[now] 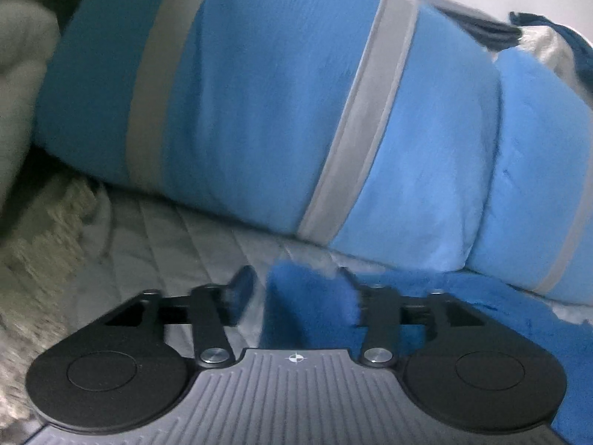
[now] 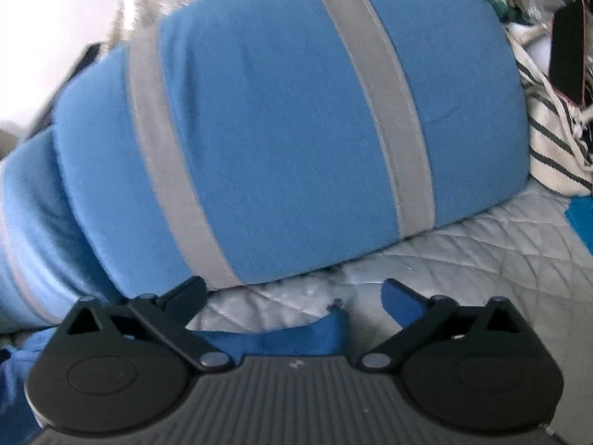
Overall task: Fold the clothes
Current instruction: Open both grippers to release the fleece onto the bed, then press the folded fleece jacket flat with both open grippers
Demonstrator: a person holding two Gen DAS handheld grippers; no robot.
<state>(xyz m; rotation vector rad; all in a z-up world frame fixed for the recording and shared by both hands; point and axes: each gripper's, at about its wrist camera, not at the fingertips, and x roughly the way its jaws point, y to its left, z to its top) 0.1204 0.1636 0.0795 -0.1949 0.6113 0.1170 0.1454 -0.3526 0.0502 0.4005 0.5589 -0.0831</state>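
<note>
A dark blue fleece garment [image 1: 463, 307] lies on the quilted bed cover, running off to the right in the left wrist view. A raised fold of it [image 1: 307, 304] stands between the fingers of my left gripper [image 1: 296, 291], pressed against the right finger, while a narrow gap shows beside the left finger; the jaws are partly apart. In the right wrist view, my right gripper [image 2: 296, 293] is wide open just above the cover, and a band of the same blue garment [image 2: 278, 337] lies under its base, with nothing held.
A big light blue bundle with grey stripes [image 1: 259, 104] [image 2: 289, 129] lies close ahead of both grippers. A cream fluffy blanket [image 1: 33, 244] lies left. A striped cloth [image 2: 552, 148] and clutter sit right. The grey quilted cover [image 2: 463, 259] lies beneath.
</note>
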